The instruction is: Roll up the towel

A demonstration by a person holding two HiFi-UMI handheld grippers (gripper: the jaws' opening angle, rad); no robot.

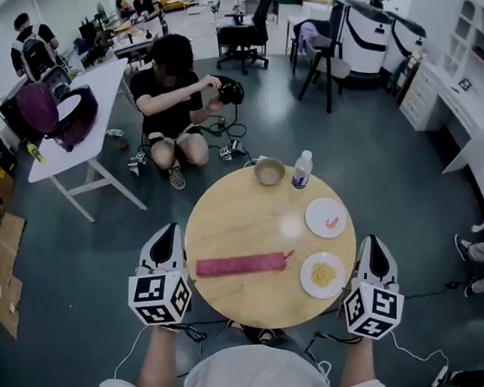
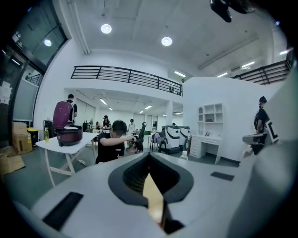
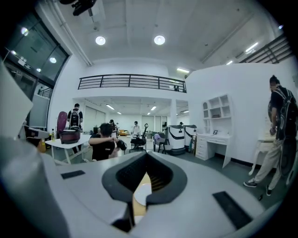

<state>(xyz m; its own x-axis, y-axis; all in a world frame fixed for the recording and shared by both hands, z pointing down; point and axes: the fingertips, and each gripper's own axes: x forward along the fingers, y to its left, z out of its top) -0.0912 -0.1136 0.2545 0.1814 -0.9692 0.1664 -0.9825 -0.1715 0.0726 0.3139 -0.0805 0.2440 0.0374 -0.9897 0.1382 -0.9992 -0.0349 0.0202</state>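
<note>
The right claw (image 3: 146, 154) points almost level into a large room, its jaws closed tip to tip. Through the slot beneath the tips show a sliver of tan worktop (image 3: 145, 180) and part of a white plate (image 3: 142, 193). Beyond the tips, slightly left, a crouching person (image 3: 103, 145) in black lifts a dark object. Further left a second worktop (image 3: 59, 145), white, carries a maroon cooker (image 3: 70, 136). Right of the claw stands a white shelf unit (image 3: 214, 122), and at the far right a standing person (image 3: 278, 135) with a backpack.
</note>
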